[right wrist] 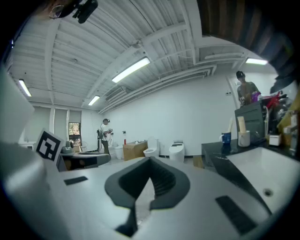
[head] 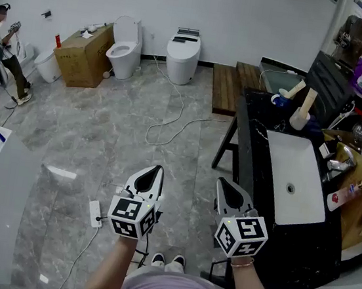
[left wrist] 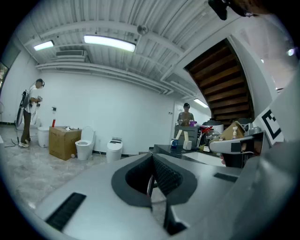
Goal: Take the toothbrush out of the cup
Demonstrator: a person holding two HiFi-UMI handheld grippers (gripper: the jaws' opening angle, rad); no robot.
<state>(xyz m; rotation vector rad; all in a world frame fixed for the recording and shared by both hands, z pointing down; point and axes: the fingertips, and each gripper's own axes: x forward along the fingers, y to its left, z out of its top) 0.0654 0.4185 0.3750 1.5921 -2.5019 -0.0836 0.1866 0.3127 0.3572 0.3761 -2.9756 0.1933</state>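
Both pairs of jaws are pressed together with nothing between them. The left gripper (head: 159, 168) and the right gripper (head: 220, 180) are held side by side at the lower centre of the head view, pointing up the frame. The toothbrush (head: 295, 89), a slim pale handle, leans out of a blue cup (head: 277, 100) in the upper right of that view, well apart from both grippers. Just beside it, a white cup (head: 298, 121) holds a broader pale handle (head: 309, 101). In the right gripper view the same blue cup (right wrist: 226, 138) and white cup (right wrist: 243, 138) show at the right, far beyond the closed tips (right wrist: 149, 157). Both cups stand at the far end of a black surface (head: 250, 149), which carries a white sink (head: 285, 154) nearer the grippers. Bottles and cardboard crowd the right edge of the frame. The right gripper hangs just beside the surface's near left corner, and the left gripper is over grey tiled floor (head: 102, 137). On that floor a white cable (head: 171, 116) trails toward two toilets (head: 124, 50) (head: 182, 56) and a cardboard box (head: 83, 58) along the far wall. One person (head: 5, 51) stands at the upper left, and another (head: 357, 35) at the upper right.
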